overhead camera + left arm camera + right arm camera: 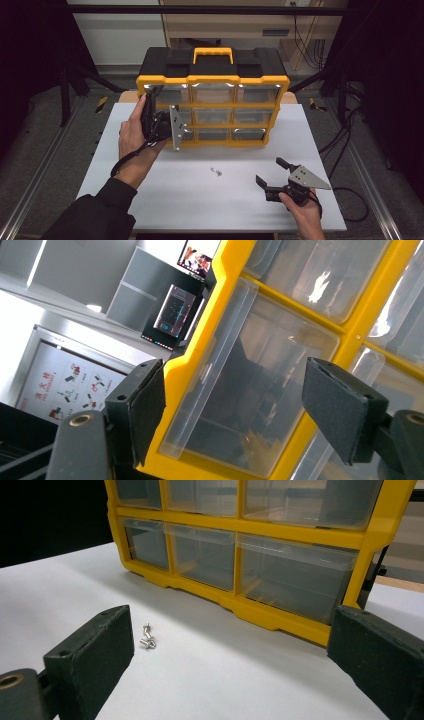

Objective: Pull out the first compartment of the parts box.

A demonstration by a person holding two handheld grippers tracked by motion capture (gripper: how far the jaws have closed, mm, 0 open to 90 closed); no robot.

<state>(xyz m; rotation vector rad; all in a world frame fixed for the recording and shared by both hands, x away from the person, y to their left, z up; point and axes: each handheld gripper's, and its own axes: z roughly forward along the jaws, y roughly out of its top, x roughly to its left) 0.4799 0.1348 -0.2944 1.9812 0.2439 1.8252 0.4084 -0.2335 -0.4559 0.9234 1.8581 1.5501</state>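
The left gripper (152, 95), jaws spread, is up against the top-left clear plastic drawer (250, 390) of the yellow-and-black organiser cabinet (212, 102) — the drawer front sits between the pads, unpinched. The right gripper (272, 172), also spread, rests low on the white table (200, 200), with small silver screws (216, 171) at its nine o'clock.

Overhead plus two close claw cameras, organizer (212, 97) shared.
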